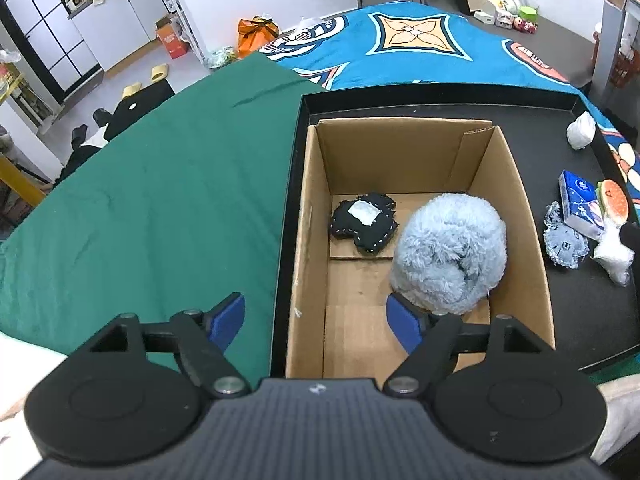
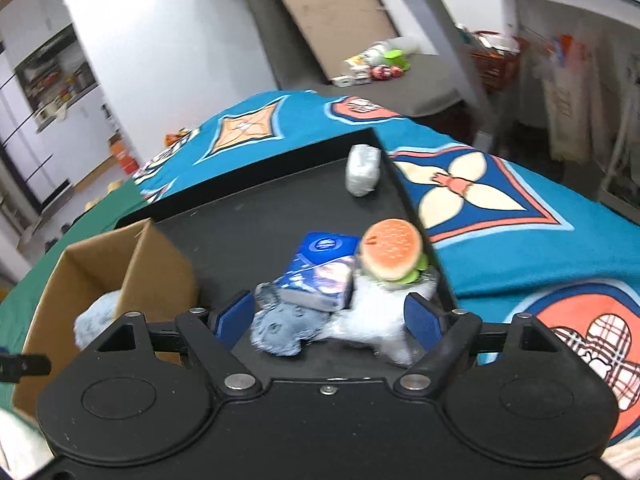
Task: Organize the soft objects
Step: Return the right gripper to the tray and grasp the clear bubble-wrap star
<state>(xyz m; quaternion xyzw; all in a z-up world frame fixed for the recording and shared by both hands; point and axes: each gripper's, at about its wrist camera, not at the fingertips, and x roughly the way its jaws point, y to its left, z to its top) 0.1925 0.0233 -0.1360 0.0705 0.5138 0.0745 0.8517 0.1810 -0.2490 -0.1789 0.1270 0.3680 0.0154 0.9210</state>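
now my left gripper (image 1: 316,322) is spread over the cardboard box (image 1: 532,232), holding nothing, the fluffy blue toy (image 1: 450,252) low right beside a black pouch (image 1: 364,224) inside. my right gripper (image 2: 330,316) gapes around the grey plush (image 2: 280,328) and white plush (image 2: 376,316), mid-frame.

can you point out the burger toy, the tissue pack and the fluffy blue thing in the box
burger toy (image 2: 391,249), right wrist view, on the orange top bun
tissue pack (image 2: 320,276), right wrist view, on its blue top face
fluffy blue thing (image 1: 448,252), left wrist view, on its rounded top
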